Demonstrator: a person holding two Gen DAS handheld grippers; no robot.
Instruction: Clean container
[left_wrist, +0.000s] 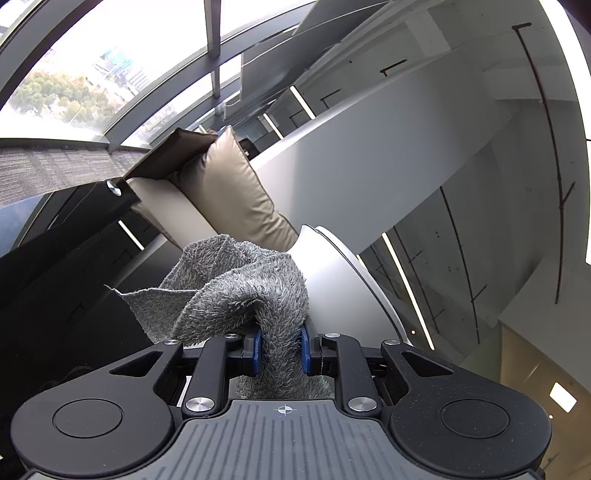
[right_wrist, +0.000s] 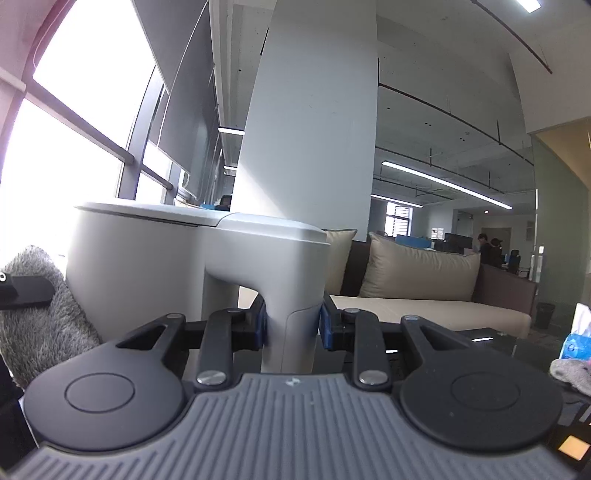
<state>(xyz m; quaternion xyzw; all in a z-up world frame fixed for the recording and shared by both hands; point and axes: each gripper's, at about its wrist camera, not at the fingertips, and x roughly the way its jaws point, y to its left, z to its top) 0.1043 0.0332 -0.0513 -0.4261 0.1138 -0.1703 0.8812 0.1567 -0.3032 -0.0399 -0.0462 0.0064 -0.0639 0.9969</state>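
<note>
Now left gripper (left_wrist: 280, 349) clenches fluffy grey cloth (left_wrist: 236, 291); right gripper (right_wrist: 291, 326) grasps smooth white container (right_wrist: 147, 266) by thick curved handle (right_wrist: 290, 295).

Dark glossy table (right_wrist: 517, 349) — tissue pack (right_wrist: 576, 338), grey cloth (right_wrist: 570, 373)

A grey cloth (left_wrist: 236, 288) of shaggy, fluffy pile is seen beside a white container (right_wrist: 147, 266) of smooth, matt plastic. Each tool (left_wrist: 280, 350) is made of matt black plastic with blue pads (right_wrist: 325, 325), bright metal screws and a ribbed grey housing.
</note>
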